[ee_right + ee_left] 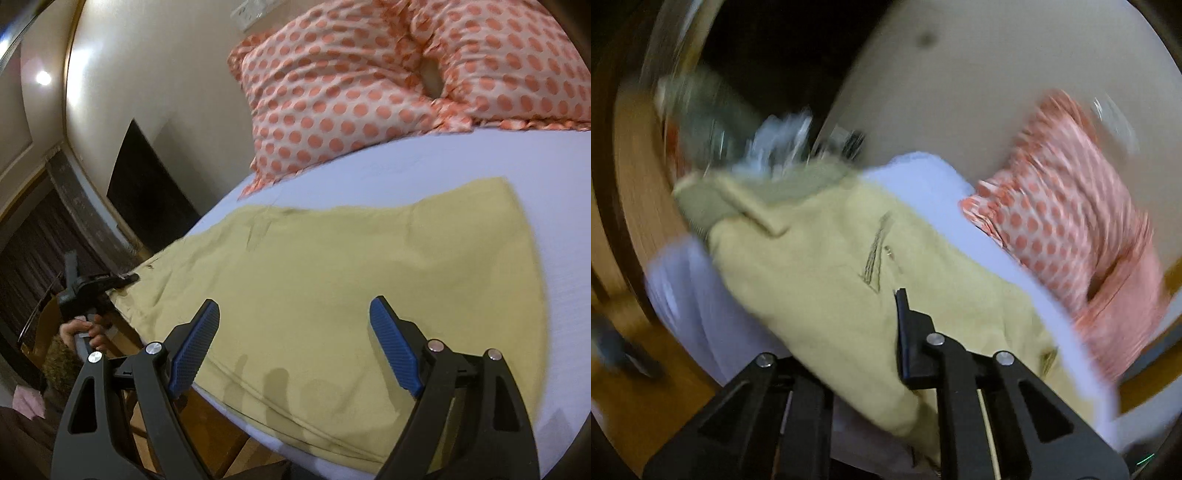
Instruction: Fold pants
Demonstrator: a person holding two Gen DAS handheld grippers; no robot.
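So the yellow pants (332, 280) are lying spread across the bed sheet (480, 177), just below the polka-dot pillows (351, 92). The left gripper (905, 332) looks clamped on the pants at the bed's edge, with cloth bunched over its fingers, though that view is blurry. The right gripper (291, 343) hovers over the near hem, jaws wide apart, holding nothing. My guess: a fold is just starting, so next the right one needs to pinch that hem.

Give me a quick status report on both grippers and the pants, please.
Left gripper shut on pants at one end. Right gripper open, hovering over the pants on the bed sheet. Polka-dot pillows beyond, not in the way.
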